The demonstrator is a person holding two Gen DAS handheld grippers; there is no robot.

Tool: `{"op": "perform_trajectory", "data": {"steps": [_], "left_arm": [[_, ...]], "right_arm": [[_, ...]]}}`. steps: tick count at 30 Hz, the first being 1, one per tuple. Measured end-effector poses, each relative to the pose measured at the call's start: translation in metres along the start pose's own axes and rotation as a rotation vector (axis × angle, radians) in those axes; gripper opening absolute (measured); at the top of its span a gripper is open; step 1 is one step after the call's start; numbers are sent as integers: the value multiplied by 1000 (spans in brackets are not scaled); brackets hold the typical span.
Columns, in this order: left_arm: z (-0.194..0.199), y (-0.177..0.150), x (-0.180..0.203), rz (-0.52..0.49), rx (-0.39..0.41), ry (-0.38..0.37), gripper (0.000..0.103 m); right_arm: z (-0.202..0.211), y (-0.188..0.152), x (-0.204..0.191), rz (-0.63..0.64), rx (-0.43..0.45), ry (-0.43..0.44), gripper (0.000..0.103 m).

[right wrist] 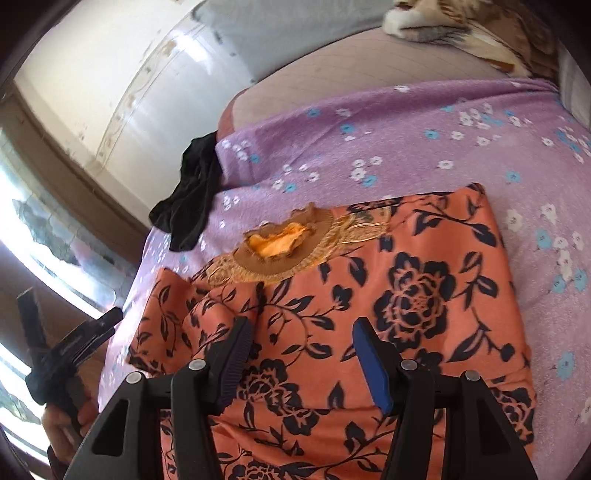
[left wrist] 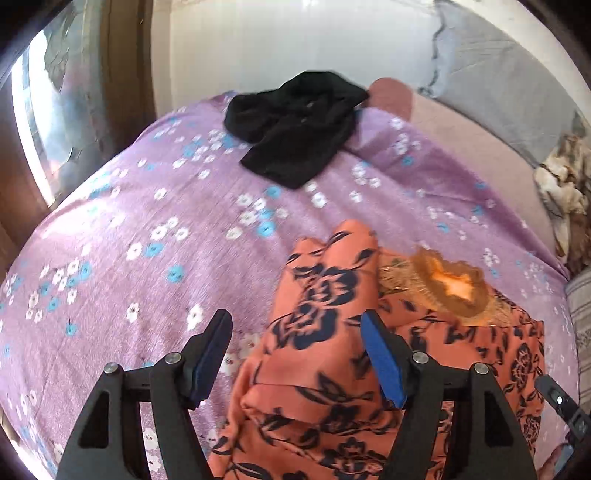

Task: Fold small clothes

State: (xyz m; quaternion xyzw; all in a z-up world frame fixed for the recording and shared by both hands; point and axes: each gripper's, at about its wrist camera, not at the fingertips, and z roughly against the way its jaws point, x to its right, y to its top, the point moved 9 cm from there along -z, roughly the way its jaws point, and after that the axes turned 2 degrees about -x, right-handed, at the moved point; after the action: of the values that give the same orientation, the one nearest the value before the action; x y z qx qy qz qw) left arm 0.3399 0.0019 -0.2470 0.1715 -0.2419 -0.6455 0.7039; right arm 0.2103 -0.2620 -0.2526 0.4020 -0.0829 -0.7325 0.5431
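Observation:
An orange garment with a dark floral print (left wrist: 332, 332) (right wrist: 406, 295) lies on the purple flowered bedsheet (left wrist: 147, 221) (right wrist: 406, 140), its brown embroidered neckline (left wrist: 447, 291) (right wrist: 284, 247) facing up. One sleeve is folded over the body at its left side. My left gripper (left wrist: 297, 325) is open just above that folded sleeve. My right gripper (right wrist: 303, 332) is open and empty above the garment's lower middle. A black garment (left wrist: 299, 125) (right wrist: 192, 192) lies crumpled at the sheet's far edge. The left gripper also shows in the right wrist view (right wrist: 66, 354), held by a hand.
A bare pinkish mattress (left wrist: 469, 136) (right wrist: 351, 70) lies beyond the sheet. A brown and white patterned blanket (left wrist: 565, 184) (right wrist: 461, 22) is heaped at the far right. A white wall (left wrist: 277, 44) and a bright window (left wrist: 37, 122) bound the bed's far and left sides.

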Motion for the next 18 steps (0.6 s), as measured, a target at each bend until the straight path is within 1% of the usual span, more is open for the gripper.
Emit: {"op": "perform_trajectory", "data": {"steps": [2, 4, 7, 9, 10, 11, 13, 14, 16, 18], "left_arm": [[-20, -9, -15, 40, -75, 21, 72], [-32, -15, -19, 31, -119, 26, 72], [-39, -17, -19, -17, -129, 53, 73], [-41, -17, -21, -32, -128, 67, 72], [-43, -17, -23, -34, -132, 70, 72], [-46, -16, -25, -35, -140, 73, 73], [-51, -18, -28, -36, -156, 82, 72], [-52, -19, -29, -37, -161, 84, 72], [-52, -20, -30, -33, -166, 77, 72], [-49, -19, -29, -29, -165, 72, 73]], "right_arm": [[-9, -7, -30, 138, -8, -25, 61], [-18, -15, -54, 290, 4, -97, 61], [-33, -29, -73, 495, -18, -207, 61], [-39, -39, -79, 602, -46, -237, 61], [-40, -45, -83, 639, -58, -232, 61], [-40, -50, -89, 670, -64, -207, 61], [-40, -61, -106, 698, -79, -121, 61], [-42, -66, -113, 684, -104, -68, 63], [-54, -75, -121, 575, -171, 22, 64], [-67, -79, -119, 435, -222, 83, 64]]}}
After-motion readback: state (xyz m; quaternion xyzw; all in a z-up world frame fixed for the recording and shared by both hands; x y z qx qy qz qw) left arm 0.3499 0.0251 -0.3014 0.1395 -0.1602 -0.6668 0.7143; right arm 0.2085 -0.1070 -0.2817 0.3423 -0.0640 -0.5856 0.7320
